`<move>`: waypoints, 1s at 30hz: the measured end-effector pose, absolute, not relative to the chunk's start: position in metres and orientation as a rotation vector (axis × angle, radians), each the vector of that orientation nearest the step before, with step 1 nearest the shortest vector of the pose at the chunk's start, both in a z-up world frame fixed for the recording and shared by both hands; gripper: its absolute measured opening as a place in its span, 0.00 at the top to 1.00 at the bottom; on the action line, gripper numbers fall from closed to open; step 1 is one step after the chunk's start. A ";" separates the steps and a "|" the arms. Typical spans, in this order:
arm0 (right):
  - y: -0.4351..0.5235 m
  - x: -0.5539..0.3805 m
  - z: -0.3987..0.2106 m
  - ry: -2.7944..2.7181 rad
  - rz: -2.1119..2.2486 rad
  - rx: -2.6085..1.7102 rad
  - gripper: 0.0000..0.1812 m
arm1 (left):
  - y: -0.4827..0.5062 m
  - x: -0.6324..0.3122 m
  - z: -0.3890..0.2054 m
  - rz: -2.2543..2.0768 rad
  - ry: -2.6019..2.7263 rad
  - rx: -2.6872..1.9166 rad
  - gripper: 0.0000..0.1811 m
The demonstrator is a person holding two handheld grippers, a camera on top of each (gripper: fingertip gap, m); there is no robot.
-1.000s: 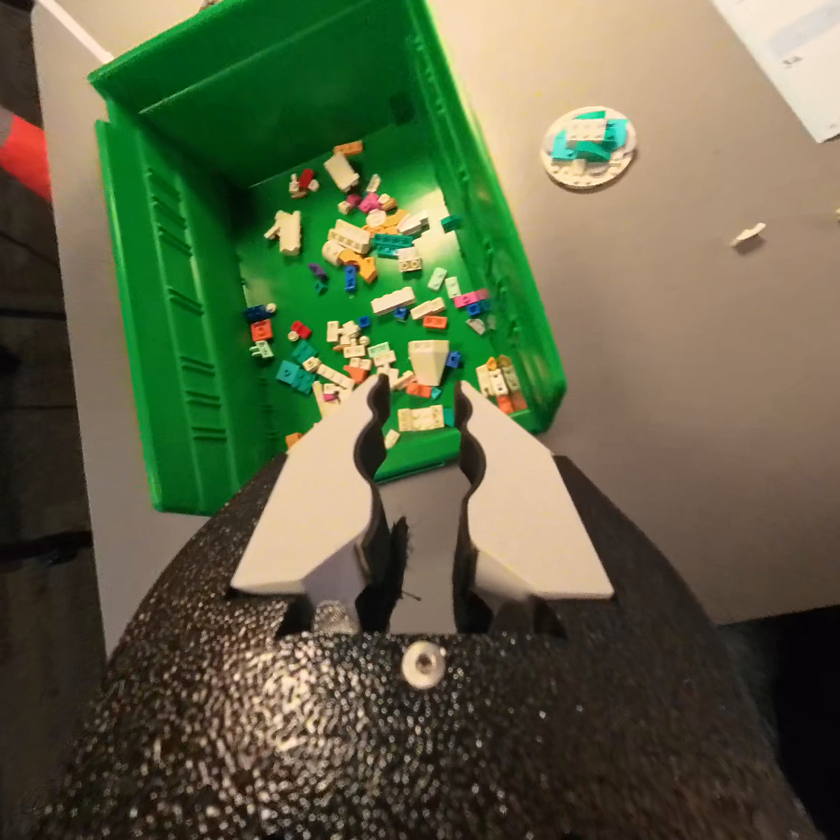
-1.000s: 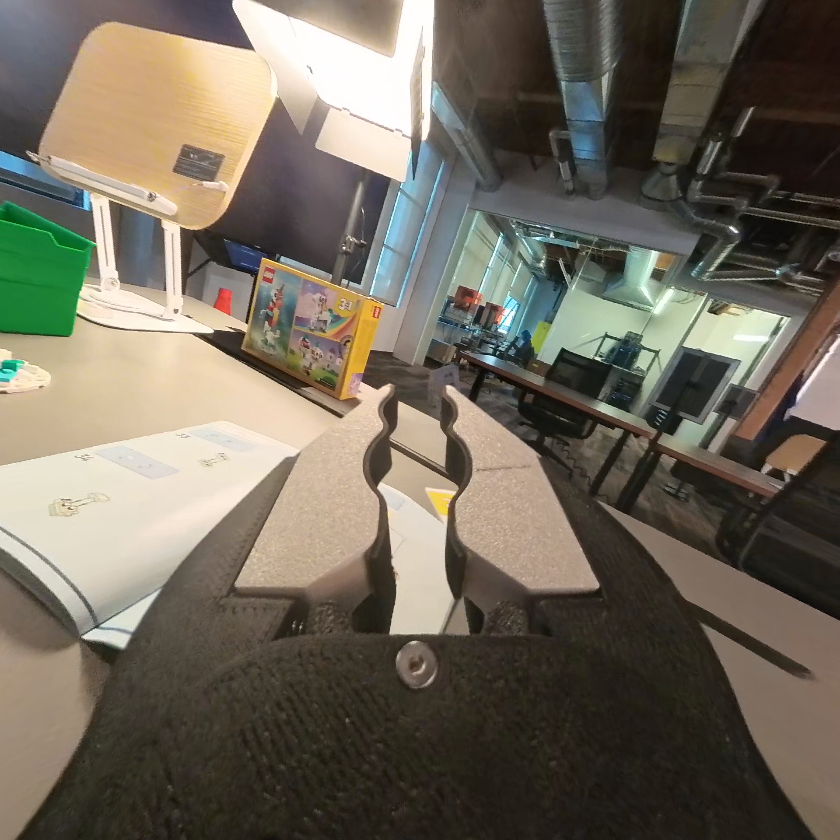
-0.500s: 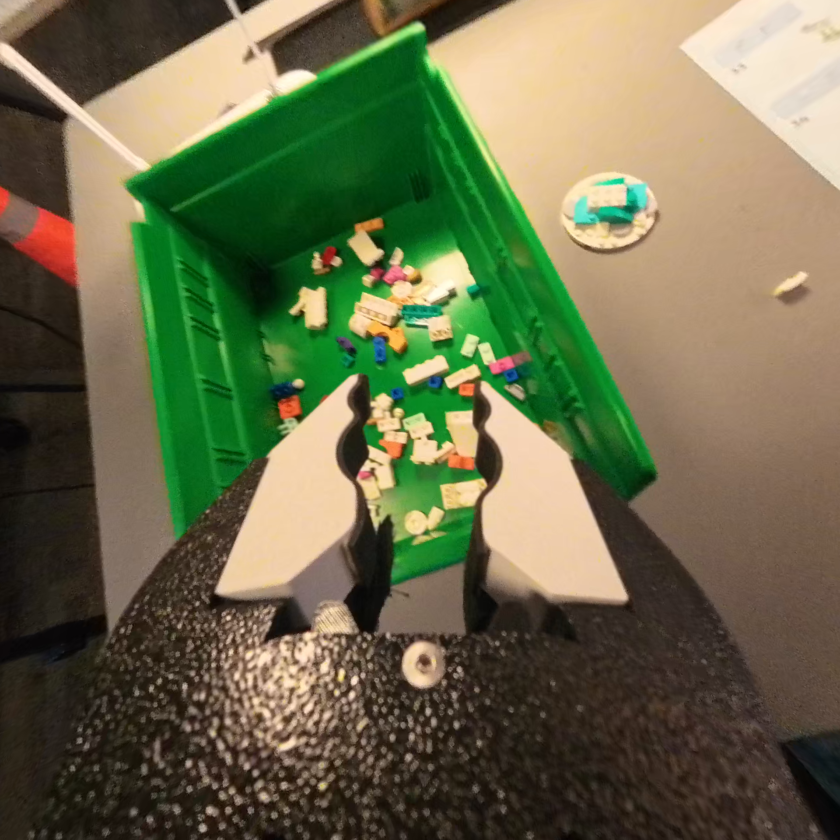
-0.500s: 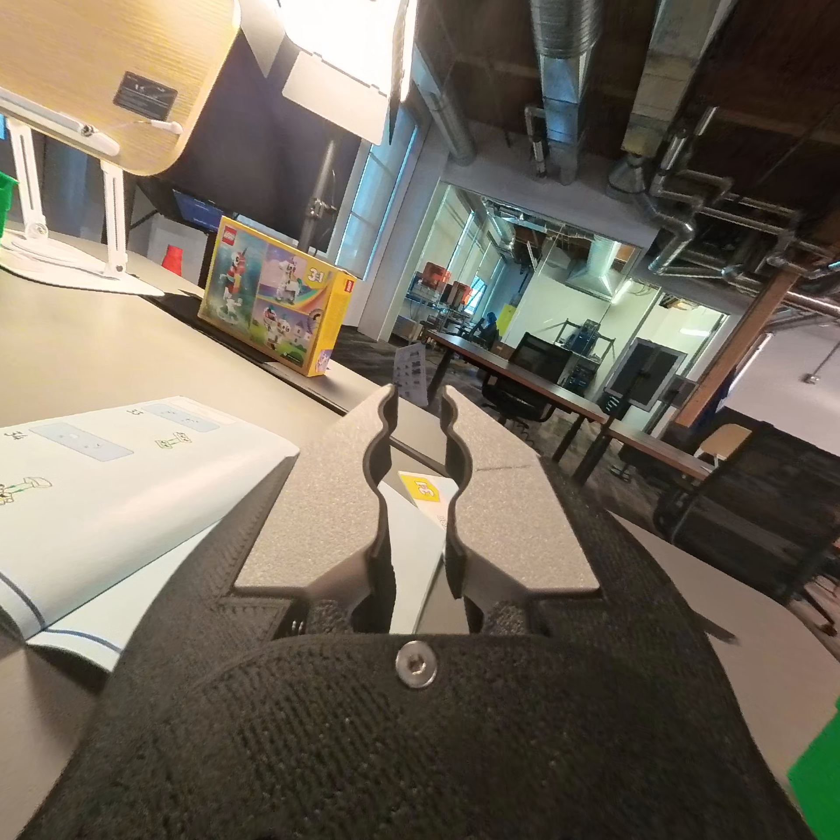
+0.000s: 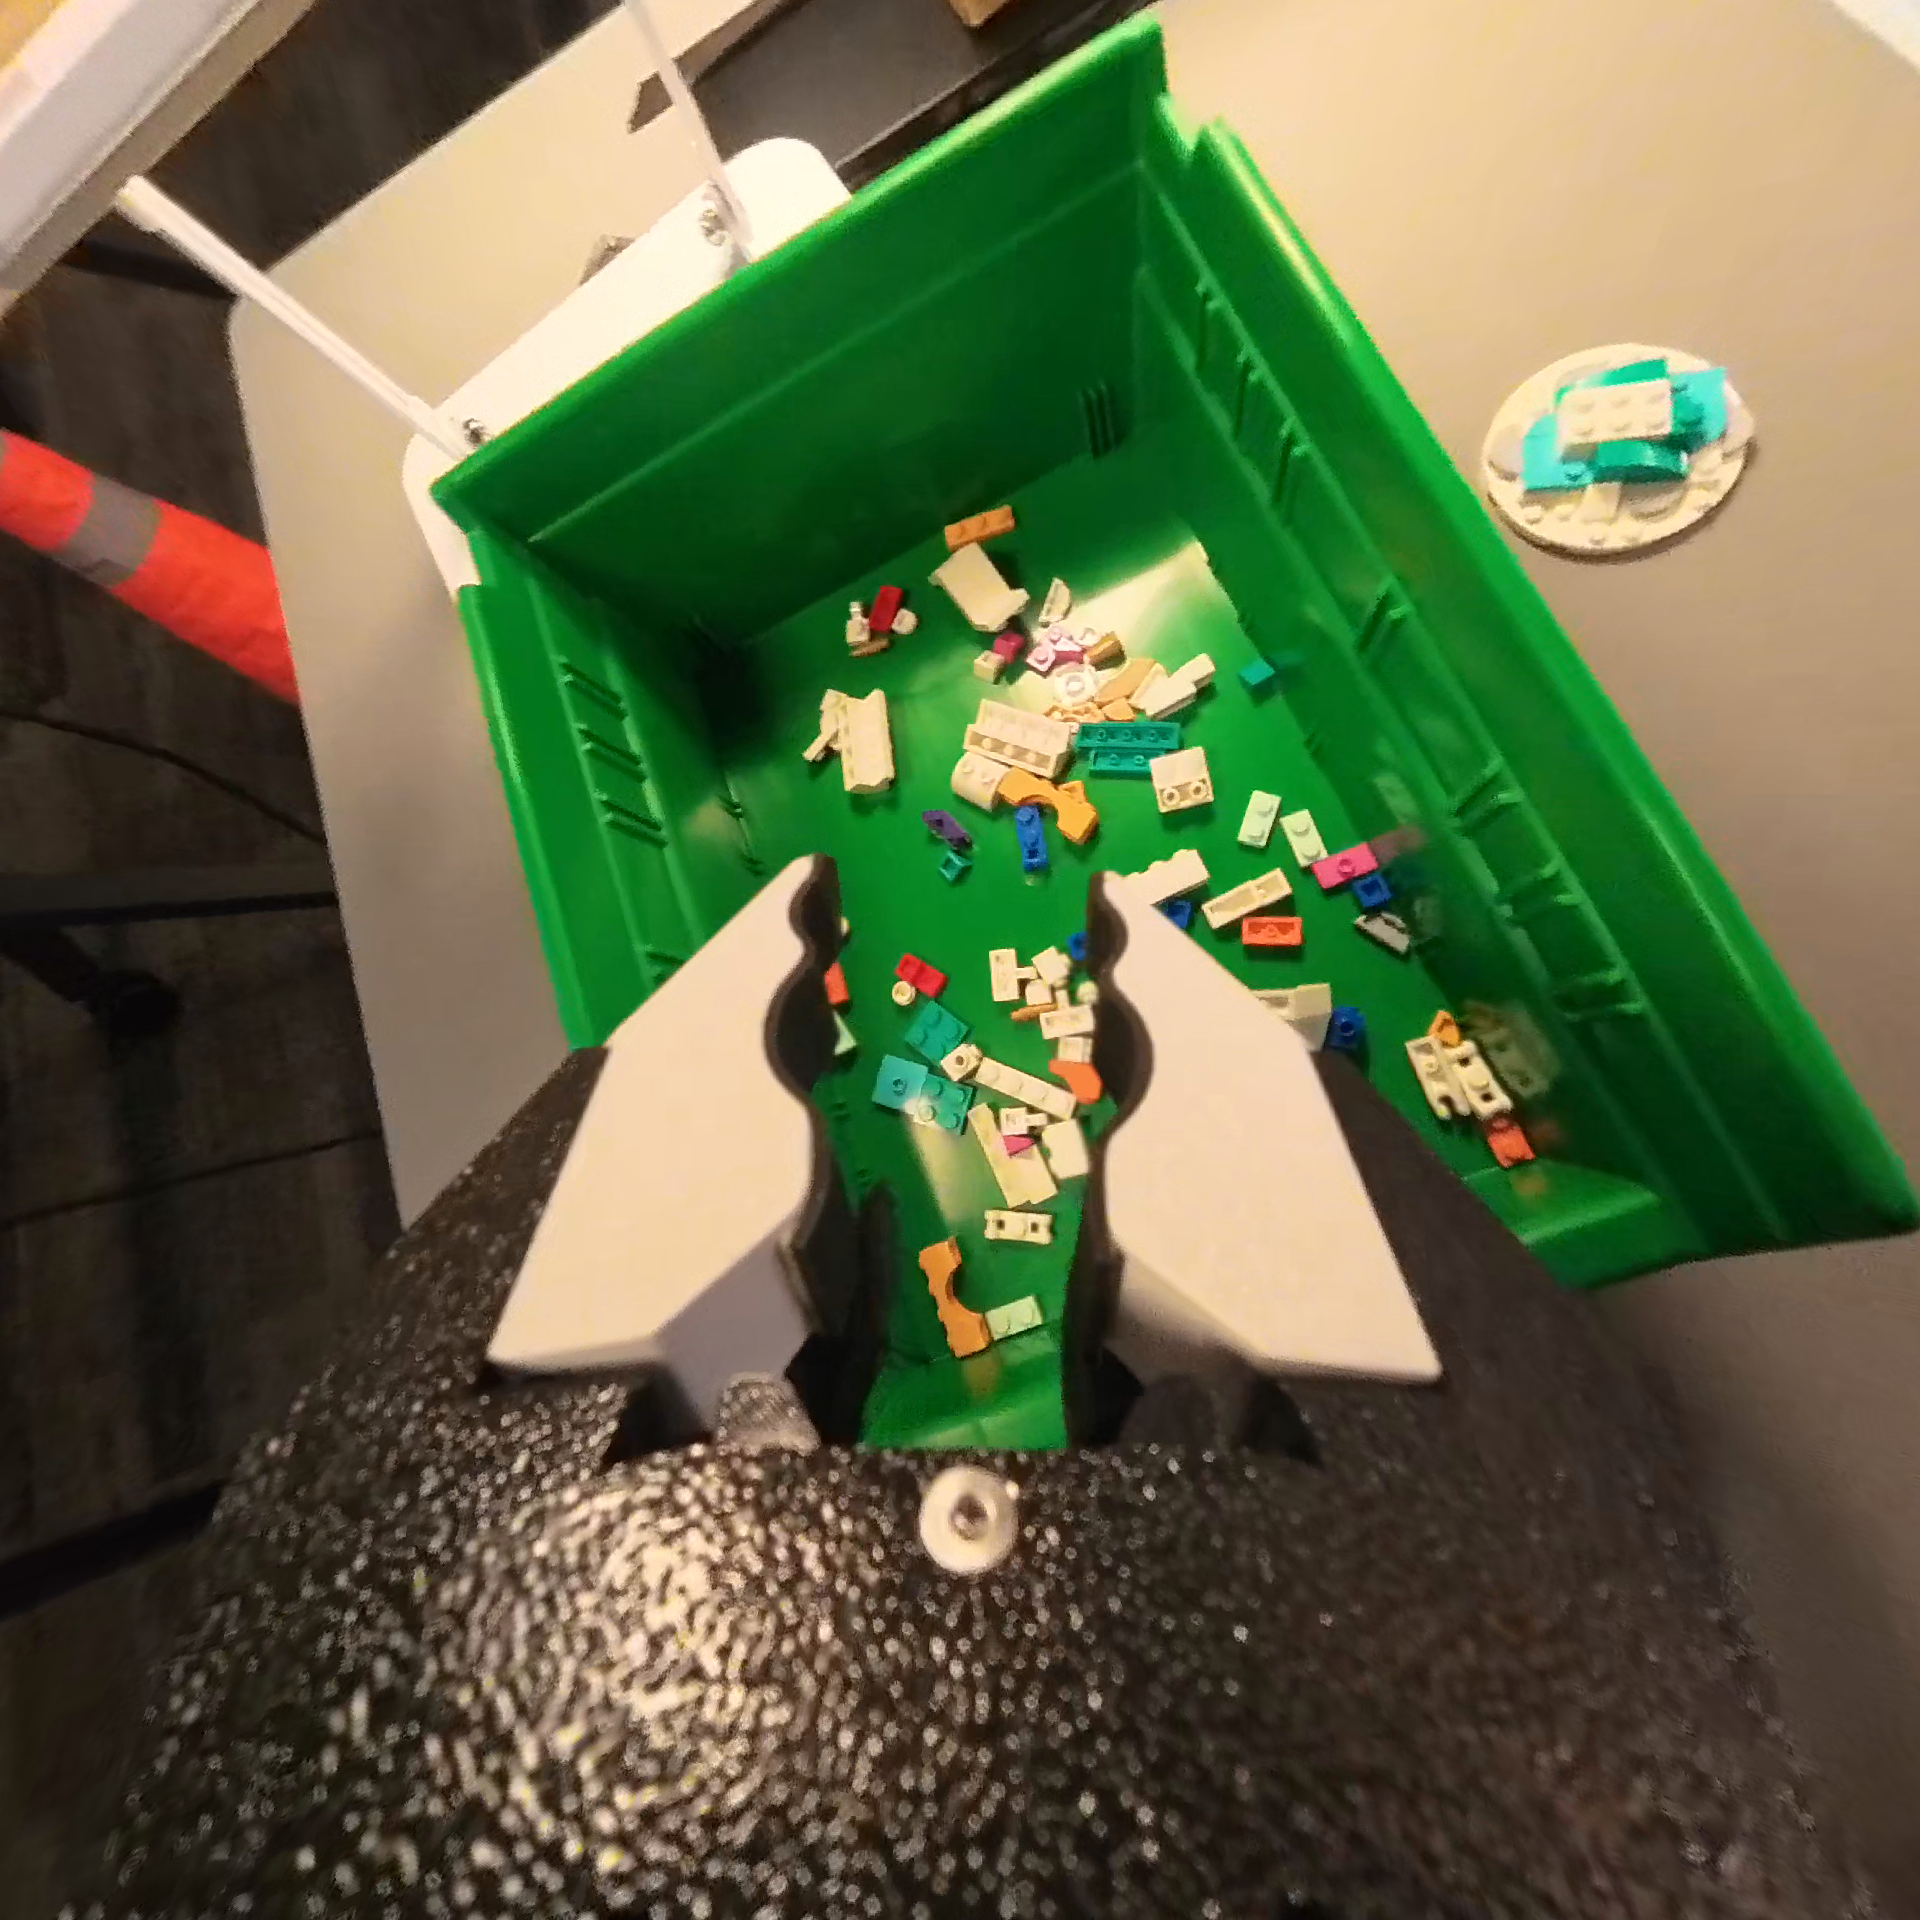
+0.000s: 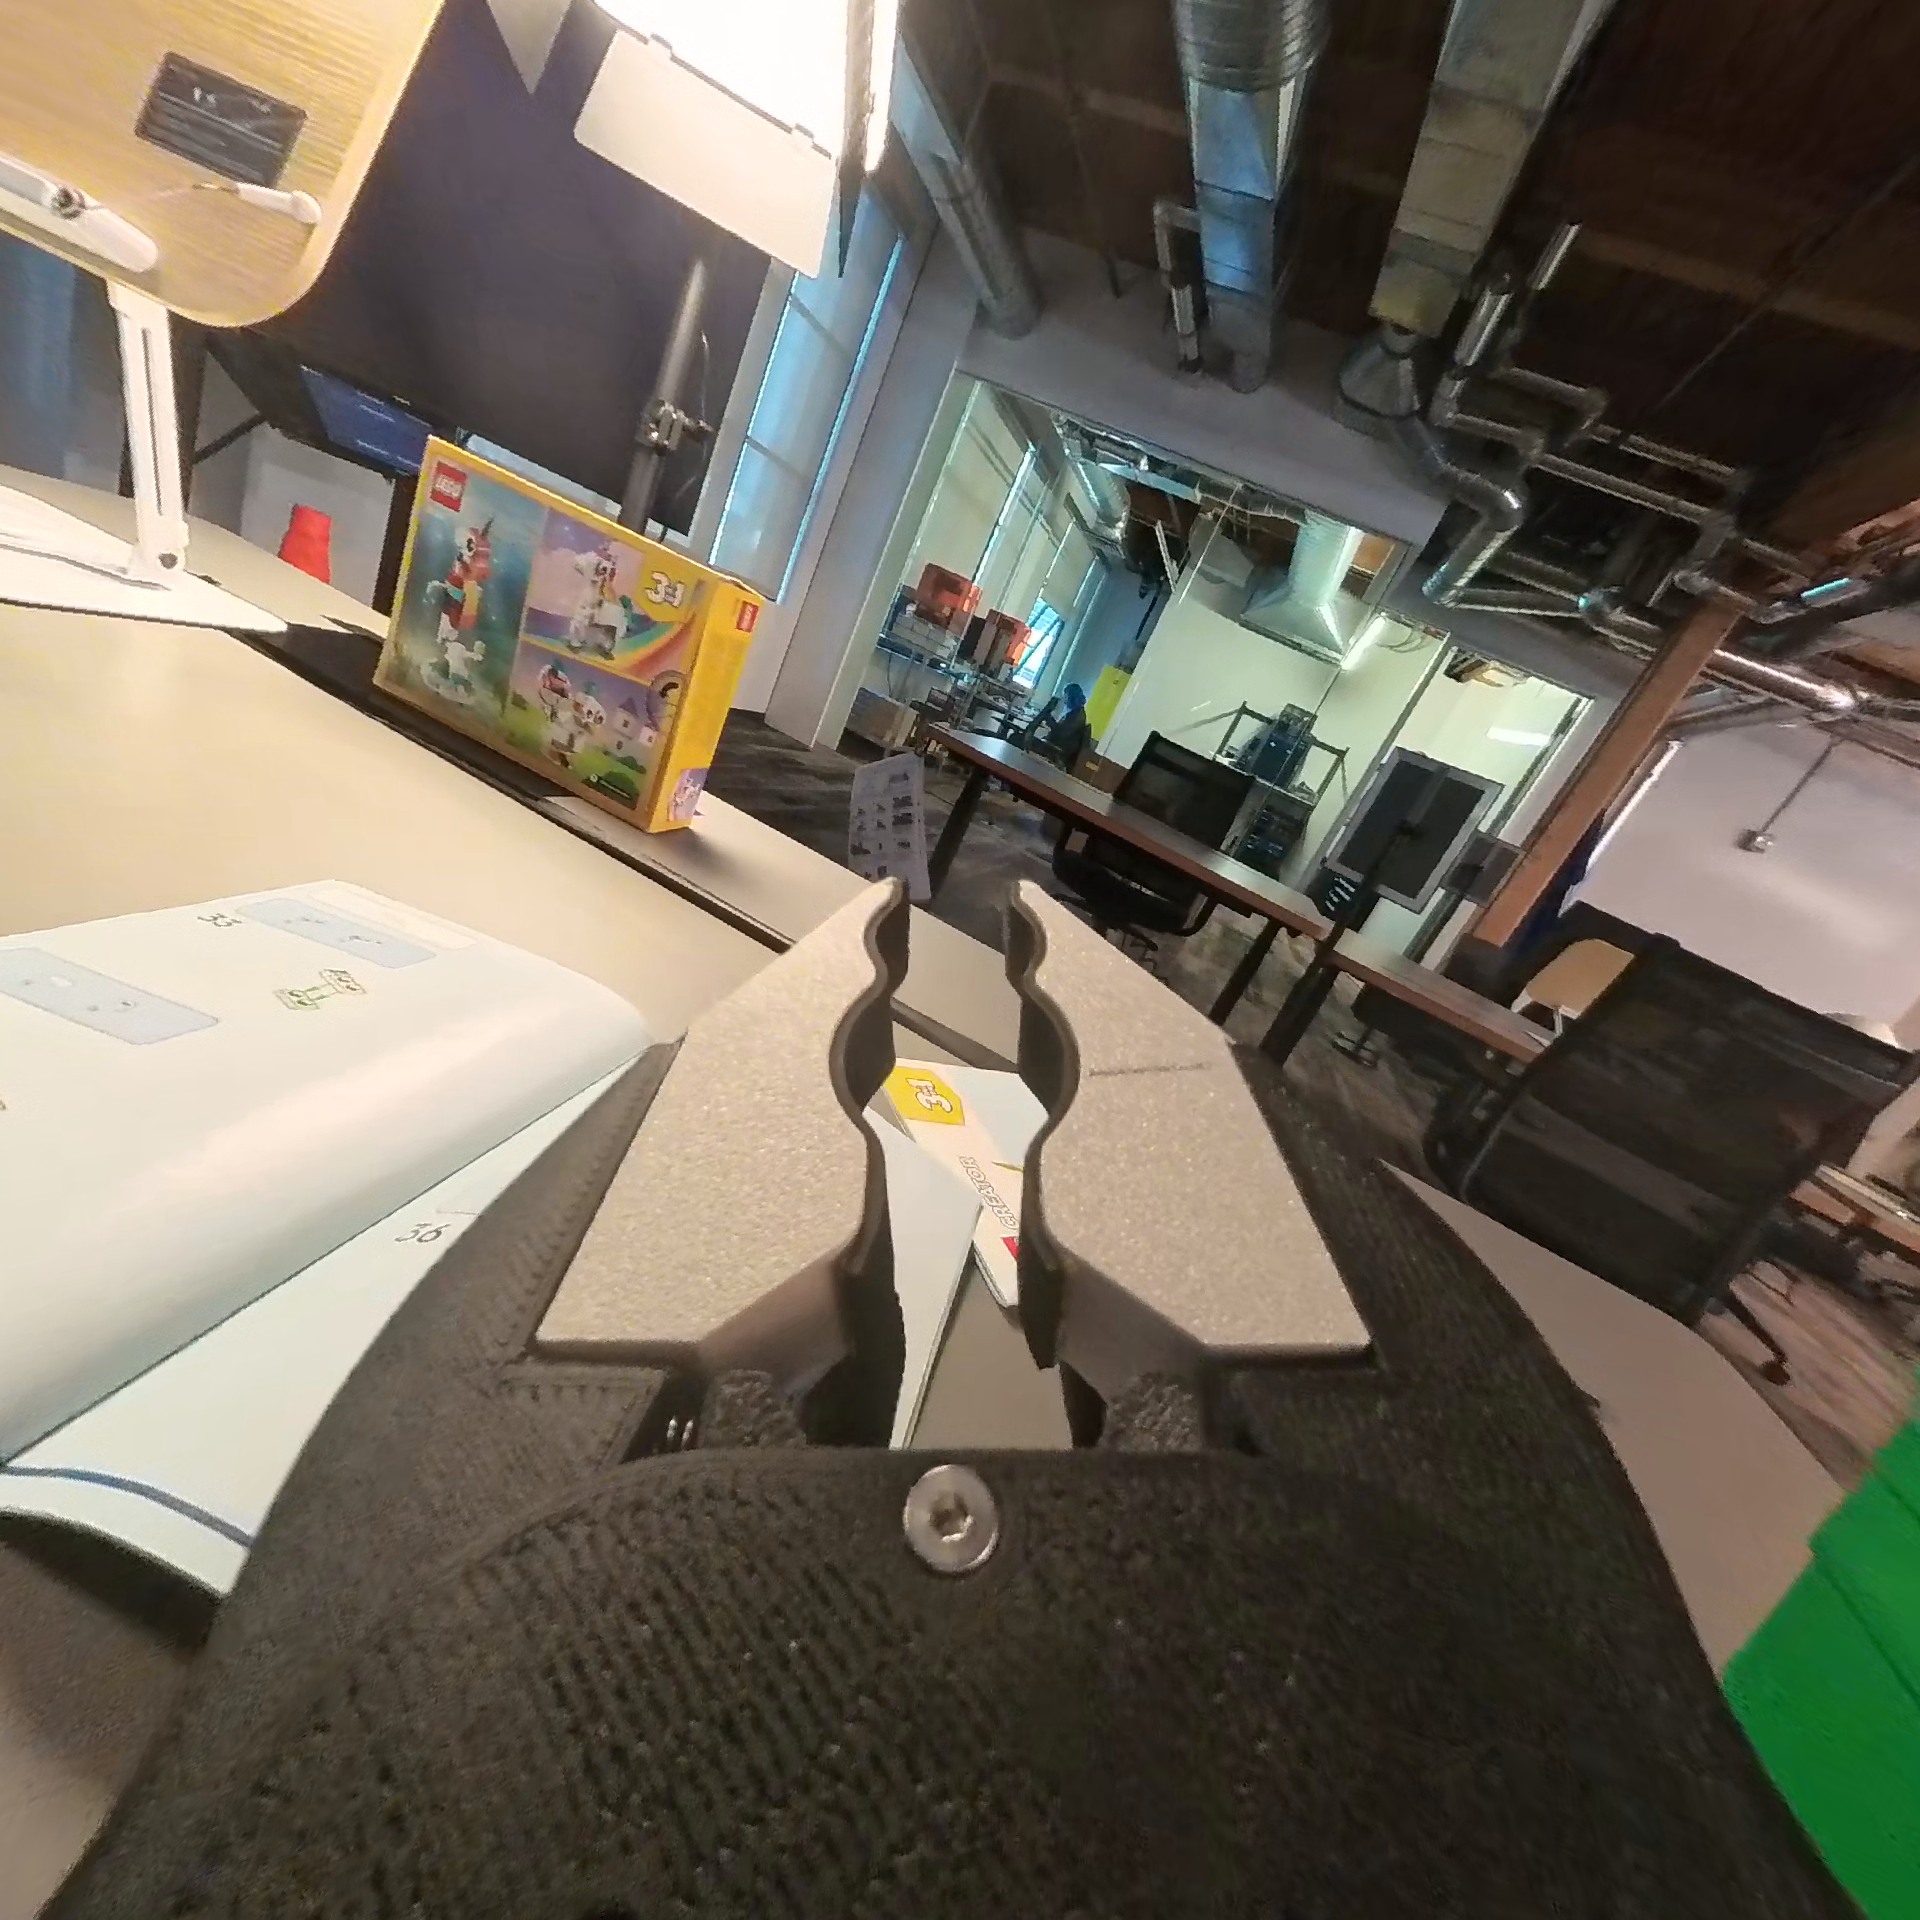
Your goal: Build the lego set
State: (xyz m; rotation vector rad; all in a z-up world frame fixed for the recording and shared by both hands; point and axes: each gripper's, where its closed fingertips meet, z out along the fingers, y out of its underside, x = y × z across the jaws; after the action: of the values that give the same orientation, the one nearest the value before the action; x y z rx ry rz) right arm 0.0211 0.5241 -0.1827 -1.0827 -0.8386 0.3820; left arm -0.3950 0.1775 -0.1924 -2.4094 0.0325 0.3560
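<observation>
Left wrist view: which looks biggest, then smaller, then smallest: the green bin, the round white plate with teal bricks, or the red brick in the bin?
1. green bin
2. round white plate
3. red brick

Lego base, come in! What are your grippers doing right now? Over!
Left gripper open, empty, over green bin of loose lego pieces. Right gripper open, empty, above instruction booklet. Round white build waits beside bin. Nothing blocking.

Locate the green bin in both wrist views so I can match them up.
Left wrist view: green bin fills the centre, bricks loose inside, left claw open above it.
Right wrist view: only a green sliver at the lower right edge, probably that bin.
Shared landmark: the grey table.
</observation>
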 end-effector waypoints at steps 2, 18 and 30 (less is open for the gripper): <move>0.524 0.020 -0.183 -0.843 0.372 -1.084 0.91 | 0.179 -0.394 -0.198 0.333 0.050 -2.423 0.75; 0.529 0.022 -0.184 -0.833 0.334 -1.098 0.91 | 0.168 -0.382 -0.213 0.233 0.034 -2.406 0.77; 0.529 0.024 -0.183 -0.821 0.341 -1.099 0.91 | 0.154 -0.373 -0.207 0.217 0.018 -2.387 0.78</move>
State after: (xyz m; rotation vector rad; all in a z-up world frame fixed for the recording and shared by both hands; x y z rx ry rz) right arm 0.0239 0.5290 -0.1832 -1.0986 -0.8209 0.3415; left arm -0.3729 0.1542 -0.2065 -2.3874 0.0179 0.2165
